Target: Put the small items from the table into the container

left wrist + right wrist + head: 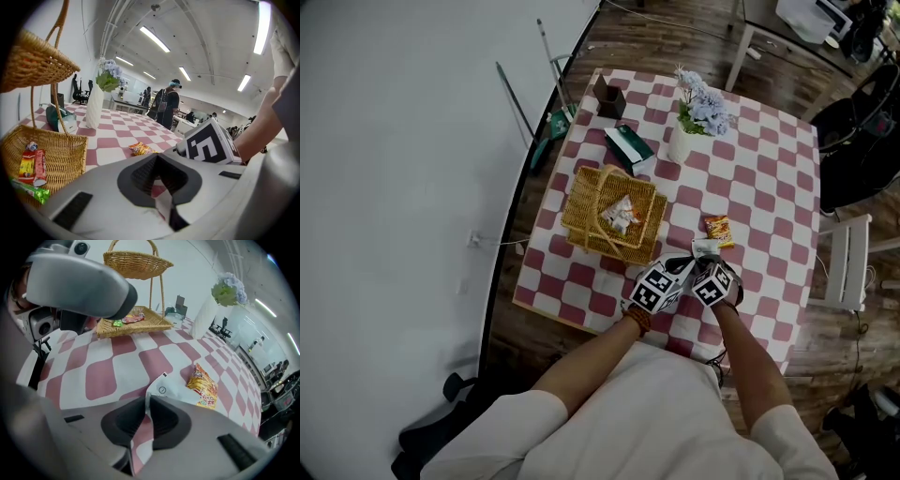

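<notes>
Wicker basket (581, 202) holds snacks (621, 214). Right gripper (144, 401) pinches a white packet (171, 391) on the checked table (769, 169); left gripper (157, 156) is closed, empty.

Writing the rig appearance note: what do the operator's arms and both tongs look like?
The left tongs and right tongs have light grey moulded bodies, dark ribbed pads in a V-shaped recess, each topped by a cube with black-and-white square markers. No cables visible. The person wears a white short-sleeved top; an orange-brown band circles the left wrist.
</notes>
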Demonstrator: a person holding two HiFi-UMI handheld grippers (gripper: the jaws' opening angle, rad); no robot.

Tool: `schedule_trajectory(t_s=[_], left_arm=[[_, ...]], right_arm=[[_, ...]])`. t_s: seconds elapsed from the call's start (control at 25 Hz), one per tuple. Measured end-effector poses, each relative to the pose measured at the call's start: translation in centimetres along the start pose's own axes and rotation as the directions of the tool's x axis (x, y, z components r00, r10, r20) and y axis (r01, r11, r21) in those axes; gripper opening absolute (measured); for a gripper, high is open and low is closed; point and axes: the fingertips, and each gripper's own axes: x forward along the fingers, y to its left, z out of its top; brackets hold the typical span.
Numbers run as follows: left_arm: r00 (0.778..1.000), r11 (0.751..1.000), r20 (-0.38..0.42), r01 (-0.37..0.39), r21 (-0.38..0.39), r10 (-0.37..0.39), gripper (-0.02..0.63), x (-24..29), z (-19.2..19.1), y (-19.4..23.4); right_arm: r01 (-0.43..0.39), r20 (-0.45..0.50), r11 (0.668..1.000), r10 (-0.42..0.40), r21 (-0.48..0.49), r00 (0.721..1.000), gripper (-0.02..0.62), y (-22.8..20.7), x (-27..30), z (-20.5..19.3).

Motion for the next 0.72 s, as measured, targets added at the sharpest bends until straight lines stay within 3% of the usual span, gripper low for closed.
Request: schedule_trajectory(t_s=[0.16,0.4,0.56,0.72], left_arm=[[1.000,1.000,0.015,0.003,0.009,-0.003,0.028,-0.5,0.7,-0.5],[0.997,1.000,0.079,0.004,0.027,-0.006,0.028,-2.8,3.7,-1.2],[0.989,0.999,0.144,0.015,0.045,-0.021,0.028,-5.1,7.0,-2.4],[0.972,0.992,0.234,0.008,0.126,-0.038,0.028,-8.4,12.2,-4.5]], right_arm=[[0.016,0.025,1.000,-0.016,0.019,1.000,0.040,-0.6,-1.0,0.3],[0.056,0.189,0.993,-0.075,0.104,0.979,0.040,-2.0,-7.4,3.2],[0.075,0.336,0.980,-0.134,0.183,0.932,0.040,-3.5,-14.0,6.1],[0.077,0.469,0.958,-0.204,0.274,0.859,0.040,-4.7,-21.1,8.6]])
